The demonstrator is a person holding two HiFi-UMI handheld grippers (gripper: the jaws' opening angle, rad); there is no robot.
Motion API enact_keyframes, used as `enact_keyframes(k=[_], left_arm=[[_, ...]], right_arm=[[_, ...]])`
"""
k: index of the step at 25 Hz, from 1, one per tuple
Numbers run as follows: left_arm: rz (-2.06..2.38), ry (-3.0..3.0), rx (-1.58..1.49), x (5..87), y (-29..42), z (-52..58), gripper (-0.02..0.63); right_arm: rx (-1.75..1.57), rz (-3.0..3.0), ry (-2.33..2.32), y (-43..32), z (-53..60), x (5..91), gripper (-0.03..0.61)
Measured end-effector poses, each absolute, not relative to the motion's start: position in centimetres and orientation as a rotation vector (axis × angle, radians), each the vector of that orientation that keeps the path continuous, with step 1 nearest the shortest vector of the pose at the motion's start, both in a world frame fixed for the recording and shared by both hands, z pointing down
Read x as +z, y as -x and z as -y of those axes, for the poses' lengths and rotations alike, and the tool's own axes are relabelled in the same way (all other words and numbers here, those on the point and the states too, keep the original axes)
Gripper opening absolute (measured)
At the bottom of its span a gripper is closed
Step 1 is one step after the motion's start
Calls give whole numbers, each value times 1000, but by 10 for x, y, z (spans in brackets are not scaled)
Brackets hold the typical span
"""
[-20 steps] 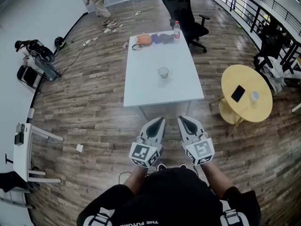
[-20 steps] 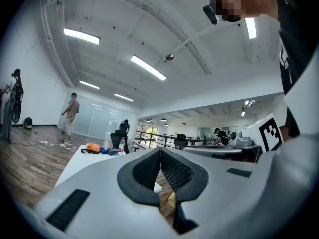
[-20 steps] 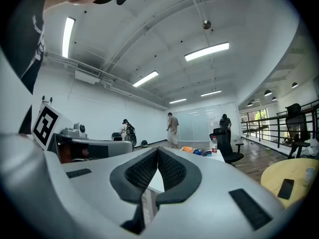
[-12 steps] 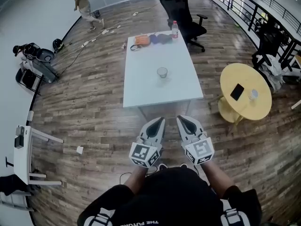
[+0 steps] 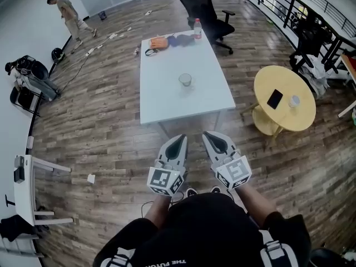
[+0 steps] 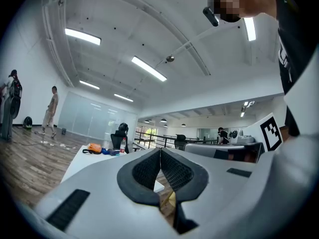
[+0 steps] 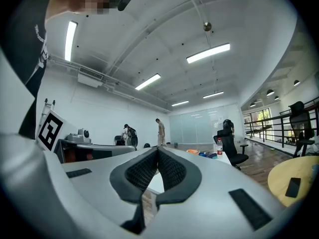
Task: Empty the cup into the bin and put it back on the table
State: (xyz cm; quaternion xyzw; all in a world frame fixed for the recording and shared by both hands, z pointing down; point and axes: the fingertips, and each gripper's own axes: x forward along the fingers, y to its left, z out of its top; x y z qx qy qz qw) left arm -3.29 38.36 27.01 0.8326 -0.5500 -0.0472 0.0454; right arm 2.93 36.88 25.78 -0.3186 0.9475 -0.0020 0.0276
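Two grippers hang side by side just off the near end of the white table (image 5: 167, 102), over the wood floor. The left gripper (image 5: 178, 140) and the right gripper (image 5: 211, 137) each have their jaws pressed together with nothing between them, as in the earlier frames. The cup (image 5: 185, 80) stands upright near the middle of the table, well apart from both grippers. A bottle (image 5: 197, 29) and an orange thing (image 5: 158, 42) sit at the table's far end. Since the earlier frames the walking person (image 5: 69, 16) has gone farther from the table's far left corner, and the table now sits slightly higher and more to the left in the head view.
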Motion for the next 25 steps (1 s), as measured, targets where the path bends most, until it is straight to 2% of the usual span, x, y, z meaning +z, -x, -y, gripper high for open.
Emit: enact_keyframes(k=[13, 19, 25], left_arm=[[1695, -2502, -143, 283, 81, -379, 21], [1686, -2509, -105, 301, 75, -321, 21], [1746, -2511, -66, 309, 82, -221, 21]], right_arm=[[8, -2922, 1017, 6, -356, 260, 15], [16, -2933, 1011, 3, -298, 276, 15], [-36, -2960, 1018, 5, -189, 295, 15]])
